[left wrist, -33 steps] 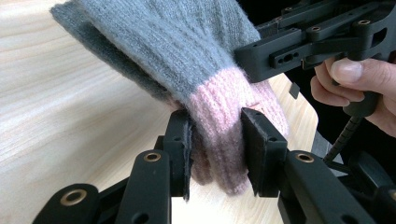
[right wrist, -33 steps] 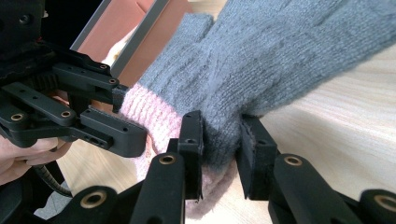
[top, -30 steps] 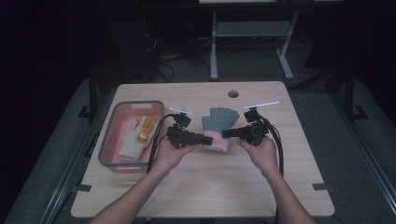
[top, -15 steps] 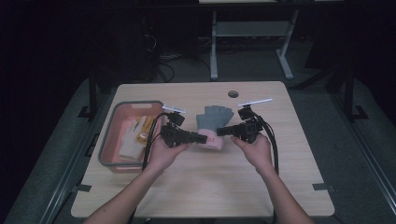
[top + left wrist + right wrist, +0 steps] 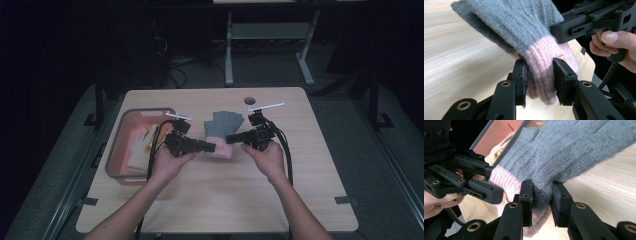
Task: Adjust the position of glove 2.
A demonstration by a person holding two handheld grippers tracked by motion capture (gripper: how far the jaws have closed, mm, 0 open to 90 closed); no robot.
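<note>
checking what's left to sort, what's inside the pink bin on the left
In the pink bin lies pale, cream-coloured stuff with an orange bit; what it is I cannot tell. The left gripper, its cable and the hand cover the bin's right side, so anything there is hidden.

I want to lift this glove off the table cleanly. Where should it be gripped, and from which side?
Probably at the pink cuff, coming in low from either side. The glove lies flat, fingers away from the person, and the cuff's thick ribbed edge bunches between jaws.

High view overhead, facing forward-down, far; both tongs views close, facing each other, sharing glove (image 5: 223, 131) cuff.
</note>
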